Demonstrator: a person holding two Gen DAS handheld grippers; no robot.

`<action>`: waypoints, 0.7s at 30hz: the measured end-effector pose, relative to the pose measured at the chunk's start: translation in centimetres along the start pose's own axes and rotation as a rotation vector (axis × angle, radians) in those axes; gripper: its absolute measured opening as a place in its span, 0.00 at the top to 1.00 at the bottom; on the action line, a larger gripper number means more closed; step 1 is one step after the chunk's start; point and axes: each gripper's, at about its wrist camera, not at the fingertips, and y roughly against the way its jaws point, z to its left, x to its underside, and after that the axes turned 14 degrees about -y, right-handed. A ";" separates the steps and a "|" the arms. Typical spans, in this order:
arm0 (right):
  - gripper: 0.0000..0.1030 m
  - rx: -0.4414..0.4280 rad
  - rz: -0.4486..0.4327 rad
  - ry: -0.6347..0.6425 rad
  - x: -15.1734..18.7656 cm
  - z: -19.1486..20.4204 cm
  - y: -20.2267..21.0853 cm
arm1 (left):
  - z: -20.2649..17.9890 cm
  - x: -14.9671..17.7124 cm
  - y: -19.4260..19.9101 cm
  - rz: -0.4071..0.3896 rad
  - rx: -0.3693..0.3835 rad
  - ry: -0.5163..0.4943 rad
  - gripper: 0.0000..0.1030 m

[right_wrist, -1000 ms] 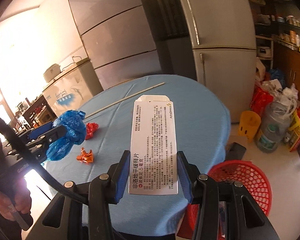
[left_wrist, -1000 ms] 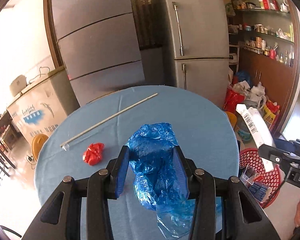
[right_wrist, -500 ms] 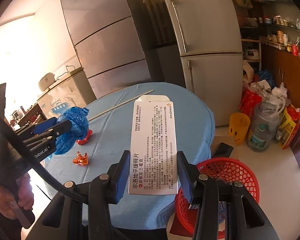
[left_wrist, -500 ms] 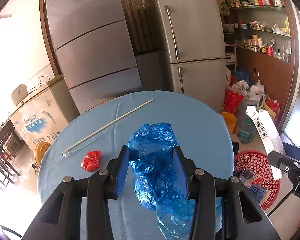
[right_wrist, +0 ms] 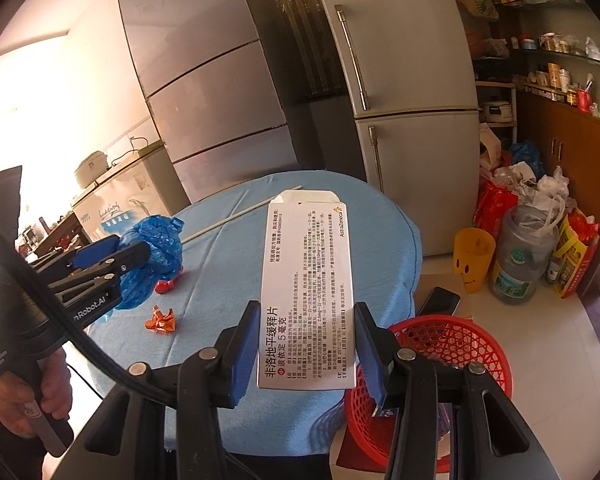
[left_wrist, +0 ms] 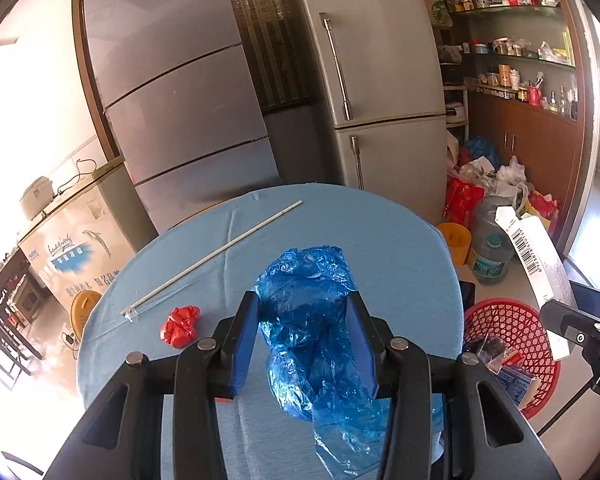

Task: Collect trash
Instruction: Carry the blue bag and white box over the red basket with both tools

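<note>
The right tool is clamped on the lower end of a flat white cardboard medicine box printed with black text, which stands up out of the blue pads. It hangs just past the table's near edge, with the round red plastic mesh basket on the floor low to its right. The left tool is closed on a crumpled blue thin-film plastic bag, held over the round table covered in light blue cloth.

The step in hand looks like carrying both pieces to the basket. To do it well, the right tool should travel until the box is squarely above the basket mouth before the pads part; a stiff, light carton can glance off a rim and tip out. The bag should be brought low over the opening, since loose film drifts and may cling to a pad. Its tail dangles below the tool and could snag on the lattice wall.

The box is rigid, smooth and flat-sided, so it holds well across its narrow faces. The bag is glossy, wrinkled and compressible, with no fixed shape. The basket is an open lattice already holding some wrappers.

Left on the table: a small wad of shiny red foil, a crumpled orange foil wrapper, and a long thin white rod lying diagonally. The wads are springy and small. The rod is slender and may roll when pinched.
</note>
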 end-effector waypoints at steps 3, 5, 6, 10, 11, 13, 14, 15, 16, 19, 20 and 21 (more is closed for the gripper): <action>0.53 -0.001 -0.001 -0.005 0.0 -0.1 0.1 | -0.1 -0.1 0.0 0.000 0.009 -0.004 0.56; 0.53 0.001 -0.002 -0.007 0.1 -0.2 0.2 | -0.4 -0.2 0.0 -0.003 0.008 -0.013 0.56; 0.53 0.001 -0.002 -0.011 0.1 -0.3 0.3 | -0.5 -0.2 -0.1 -0.003 0.010 -0.017 0.56; 0.53 0.005 -0.004 -0.025 0.3 -0.5 0.6 | -0.9 -0.4 -0.2 -0.002 0.018 -0.031 0.56; 0.53 0.007 -0.004 -0.029 0.3 -0.7 0.6 | -1.1 -0.5 -0.3 -0.002 0.021 -0.034 0.56; 0.53 0.012 -0.004 -0.034 0.3 -1.0 0.6 | -1.5 -0.7 -0.4 0.001 0.028 -0.043 0.56; 0.53 0.015 -0.004 -0.038 0.3 -1.1 0.7 | -1.7 -0.8 -0.4 0.001 0.029 -0.048 0.56; 0.53 0.017 -0.004 -0.043 0.3 -1.3 0.7 | -1.9 -0.9 -0.5 0.001 0.031 -0.053 0.56; 0.53 0.019 -0.004 -0.048 0.3 -1.5 0.7 | -2.2 -0.9 -0.6 0.003 0.034 -0.058 0.56; 0.53 0.028 0.000 -0.071 0.4 -2.4 0.5 | -2.8 -1.1 -0.9 0.009 0.046 -0.069 0.56; 0.53 0.030 0.001 -0.077 0.3 -2.7 0.5 | -3.0 -1.2 -1.0 0.011 0.047 -0.073 0.56; 0.53 0.033 0.003 -0.085 0.3 -3.0 0.4 | -3.2 -1.3 -1.1 0.013 0.050 -0.075 0.56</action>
